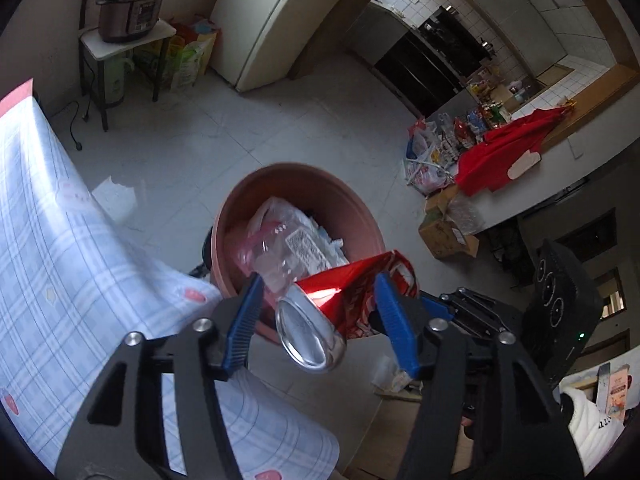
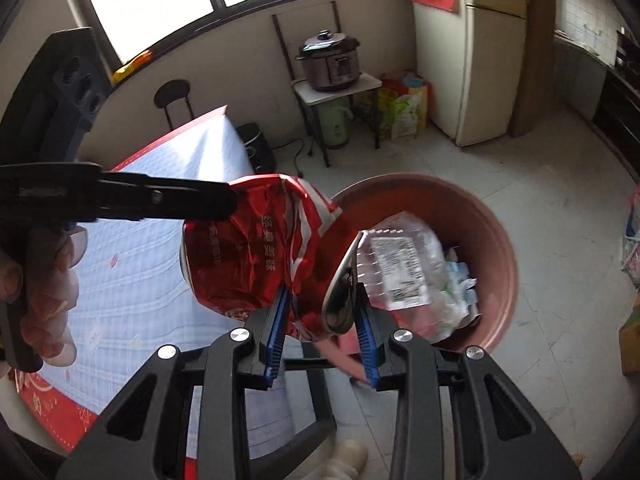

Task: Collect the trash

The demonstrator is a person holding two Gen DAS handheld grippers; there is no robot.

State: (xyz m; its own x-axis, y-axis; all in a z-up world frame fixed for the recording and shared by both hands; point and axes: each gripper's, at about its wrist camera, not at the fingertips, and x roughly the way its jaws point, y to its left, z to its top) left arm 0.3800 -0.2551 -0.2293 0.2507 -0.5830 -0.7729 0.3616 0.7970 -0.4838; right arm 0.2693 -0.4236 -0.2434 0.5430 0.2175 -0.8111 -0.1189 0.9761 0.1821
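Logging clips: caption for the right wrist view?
Both tools grip a crushed red can beside the trash-filled pink basin.

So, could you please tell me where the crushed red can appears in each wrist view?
Left wrist view: the crushed red can sits low centre, between the left gripper fingers, silver end toward the camera.
Right wrist view: the can is centre-left, held by the right gripper.
Shared landmark: the pink trash bin just beyond the can.
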